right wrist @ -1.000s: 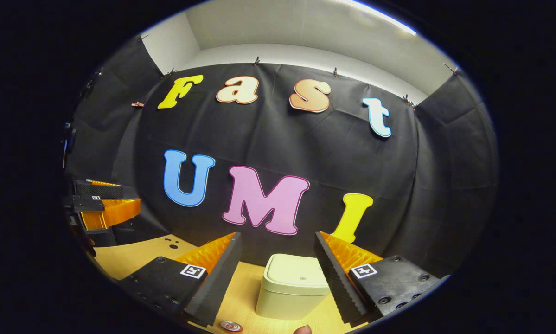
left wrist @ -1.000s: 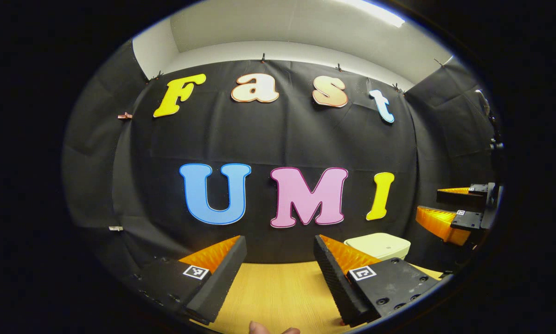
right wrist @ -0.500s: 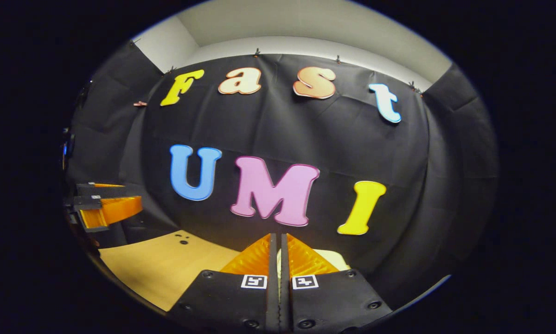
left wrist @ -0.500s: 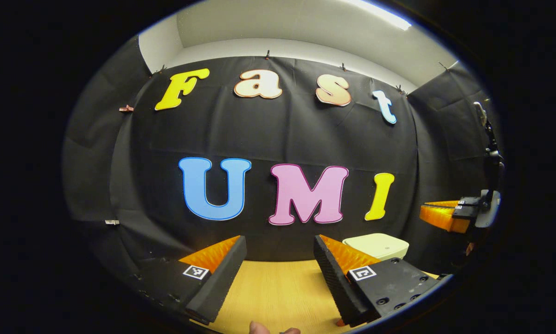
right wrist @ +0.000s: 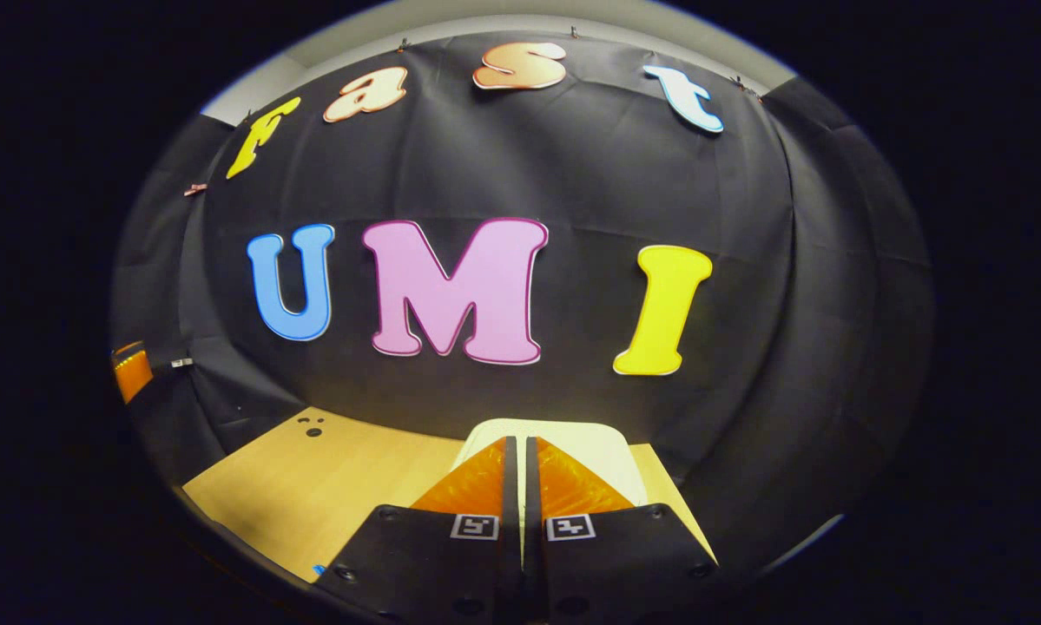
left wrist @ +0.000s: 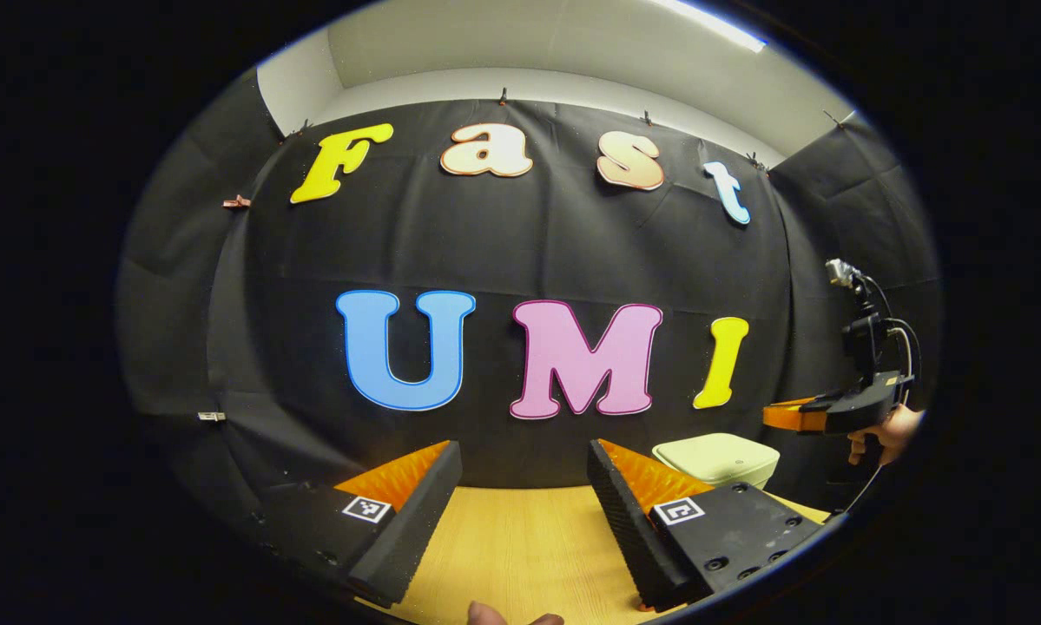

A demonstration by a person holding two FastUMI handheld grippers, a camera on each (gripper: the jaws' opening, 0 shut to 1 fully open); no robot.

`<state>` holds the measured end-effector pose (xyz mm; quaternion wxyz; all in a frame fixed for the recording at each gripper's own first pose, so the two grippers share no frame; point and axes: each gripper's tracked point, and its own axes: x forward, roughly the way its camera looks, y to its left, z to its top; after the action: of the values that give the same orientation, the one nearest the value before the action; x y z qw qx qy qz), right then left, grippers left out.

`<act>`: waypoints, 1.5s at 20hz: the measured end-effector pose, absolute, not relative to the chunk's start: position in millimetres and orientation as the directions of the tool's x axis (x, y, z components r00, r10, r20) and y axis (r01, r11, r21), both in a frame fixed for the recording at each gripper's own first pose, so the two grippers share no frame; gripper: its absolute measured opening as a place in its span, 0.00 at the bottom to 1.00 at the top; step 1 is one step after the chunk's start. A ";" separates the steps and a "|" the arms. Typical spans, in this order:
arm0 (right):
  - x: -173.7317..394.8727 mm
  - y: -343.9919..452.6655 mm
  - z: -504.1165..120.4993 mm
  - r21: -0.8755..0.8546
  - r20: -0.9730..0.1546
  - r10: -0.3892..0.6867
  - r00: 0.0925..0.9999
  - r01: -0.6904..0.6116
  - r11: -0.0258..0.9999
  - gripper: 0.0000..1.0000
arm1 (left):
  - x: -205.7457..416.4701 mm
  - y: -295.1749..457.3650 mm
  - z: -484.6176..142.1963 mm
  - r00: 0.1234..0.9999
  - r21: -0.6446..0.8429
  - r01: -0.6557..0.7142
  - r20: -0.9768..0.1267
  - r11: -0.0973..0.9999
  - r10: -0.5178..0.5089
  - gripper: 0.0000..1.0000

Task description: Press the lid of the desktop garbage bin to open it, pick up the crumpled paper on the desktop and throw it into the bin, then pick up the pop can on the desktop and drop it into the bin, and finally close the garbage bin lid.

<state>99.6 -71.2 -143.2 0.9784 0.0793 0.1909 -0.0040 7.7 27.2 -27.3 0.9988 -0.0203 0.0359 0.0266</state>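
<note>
With fingers pressed together and nothing between them, right gripper (right wrist: 520,451) poised tips-first over the lid (right wrist: 602,451) of the garbage bin (left wrist: 718,458), looks to be readying the opening press (contact with the lid cannot be told from either view). Left gripper (left wrist: 524,464) held well apart from the bin, fingers spread wide and empty, above bare desktop (left wrist: 520,538). Bin standing at the back of the desktop near the booth wall, lid down. Judged a stiff, smooth plastic shell, light enough to skid under a sideways shove, so best pushed straight down on the lid's flat top rather than gripped. Paper and can later probably light, easily crushed.
</note>
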 end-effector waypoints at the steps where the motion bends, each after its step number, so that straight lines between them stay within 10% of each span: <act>1: 104.7 -73.3 -154.4 0.150 -0.391 0.020 0.920 0.042 0.988 0.05 | 9.7 27.6 -29.2 0.996 -0.038 -0.057 -0.078 0.998 0.054 0.94; 12: 115.5 -68.8 -251.0 0.146 -0.555 0.043 0.831 0.046 0.988 0.05 | 25.9 27.5 -42.5 0.992 -0.029 -0.067 -0.110 0.997 0.064 0.94; 30: 118.3 -78.4 -207.9 0.160 -0.433 0.021 0.901 0.054 0.986 0.05 | 15.4 25.5 -28.9 0.996 -0.004 -0.056 -0.074 0.998 0.055 0.94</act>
<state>118.3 -78.4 -207.9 0.9713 0.0842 0.2224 -0.0083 15.4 25.5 -28.9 0.9989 -0.0031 0.0372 0.0278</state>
